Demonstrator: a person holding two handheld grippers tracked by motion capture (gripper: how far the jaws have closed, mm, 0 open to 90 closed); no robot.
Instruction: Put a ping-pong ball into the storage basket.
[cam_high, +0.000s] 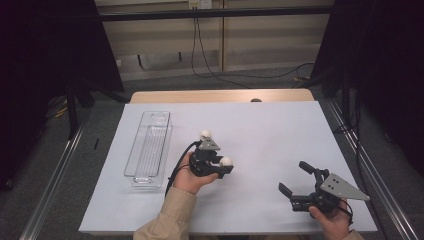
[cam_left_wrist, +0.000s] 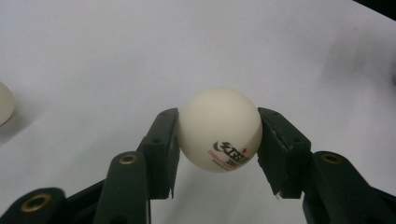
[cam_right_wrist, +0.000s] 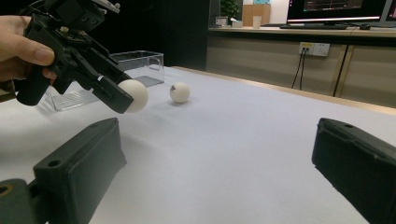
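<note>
My left gripper (cam_high: 223, 165) is shut on a white ping-pong ball (cam_left_wrist: 219, 128) with a printed logo, both pads pressing its sides a little above the white table sheet. The same held ball (cam_high: 226, 161) sits near the table's middle, and from the right gripper view it appears as a held ball (cam_right_wrist: 134, 95) in the far gripper (cam_right_wrist: 122, 97). A second white ball (cam_high: 205, 134) lies on the sheet just beyond it, second ball (cam_right_wrist: 180, 92). My right gripper (cam_high: 296, 178) stands open at the front right, nothing between its wide jaws.
A clear plastic tray (cam_high: 148, 150) lies lengthwise at the left of the white sheet (cam_high: 280, 130), seen as a clear box (cam_right_wrist: 140, 63) behind the left hand. Dark curtains flank the table, and cables run along the floor beyond it.
</note>
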